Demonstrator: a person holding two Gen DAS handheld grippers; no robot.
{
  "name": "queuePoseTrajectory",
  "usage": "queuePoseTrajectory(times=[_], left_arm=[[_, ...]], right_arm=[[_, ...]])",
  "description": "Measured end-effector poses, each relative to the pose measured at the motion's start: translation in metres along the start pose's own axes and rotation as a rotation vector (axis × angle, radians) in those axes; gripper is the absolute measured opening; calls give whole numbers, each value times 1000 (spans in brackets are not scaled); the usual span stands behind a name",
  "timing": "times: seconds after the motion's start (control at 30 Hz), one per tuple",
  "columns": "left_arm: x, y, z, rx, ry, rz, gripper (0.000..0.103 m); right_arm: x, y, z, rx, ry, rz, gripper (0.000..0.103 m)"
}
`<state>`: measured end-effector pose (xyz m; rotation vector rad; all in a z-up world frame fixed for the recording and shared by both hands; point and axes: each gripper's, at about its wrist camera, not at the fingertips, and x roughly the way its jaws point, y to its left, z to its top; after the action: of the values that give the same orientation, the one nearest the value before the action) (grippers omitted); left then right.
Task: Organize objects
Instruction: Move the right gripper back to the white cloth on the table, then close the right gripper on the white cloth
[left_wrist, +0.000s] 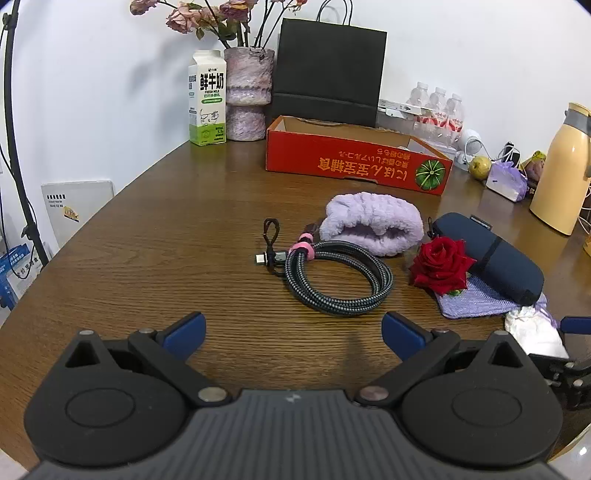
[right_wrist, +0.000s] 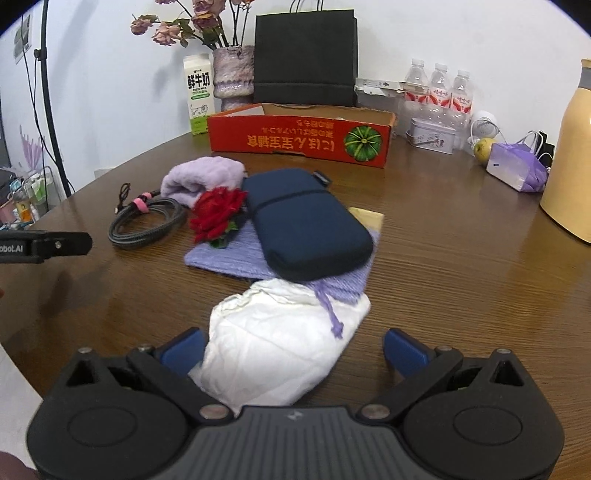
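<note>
The left hand-held gripper (left_wrist: 293, 334) was found released, its blue-padded fingers spread wide above bare brown wood-grain desk (left_wrist: 147, 240), grasping nothing. The right hand-held gripper (right_wrist: 293, 349) was likewise released; a crumpled white cloth bag (right_wrist: 273, 343) lay between its fingers, touching the left pad, while the right pad stood clear of it.

Items observed on the desk: a coiled grey braided cable with pink ties (left_wrist: 338, 275) lay ahead of the left gripper. Just behind it rested a rolled lilac fleece towel (left_wrist: 373, 221). A red artificial rose (left_wrist: 441, 266) sat beside the cable, its base on a flat lavender knitted pouch (right_wrist: 225, 253). A dark navy soft zip case (right_wrist: 306, 221) lay across that pouch, and the pouch's purple drawstring (right_wrist: 330, 312) trailed over the white bag.

Behind these stood an open red cardboard box with a pumpkin print (left_wrist: 354, 162), its interior not fully visible. Farther back, against the wall: a milk carton (left_wrist: 207, 99), a mottled pink vase of dried flowers (left_wrist: 247, 92) and a black paper bag (left_wrist: 328, 77).
</note>
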<state>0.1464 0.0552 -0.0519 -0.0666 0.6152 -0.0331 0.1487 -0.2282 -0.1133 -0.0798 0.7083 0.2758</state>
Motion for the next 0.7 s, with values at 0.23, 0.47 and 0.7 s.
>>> queuePoseTrajectory(times=[0.23,0.47,0.7], left_arm=[[-1,-6,2,10,0,21,103],[0,-9,3,12,5,51,103],[-3,-10,4,16,1,64,103]], right_arm=[[-5,-16,-4,60,-24,1,103],[-1,2,-5,38,-58,11,103],[1,2,-10,11,-83,-24,103]])
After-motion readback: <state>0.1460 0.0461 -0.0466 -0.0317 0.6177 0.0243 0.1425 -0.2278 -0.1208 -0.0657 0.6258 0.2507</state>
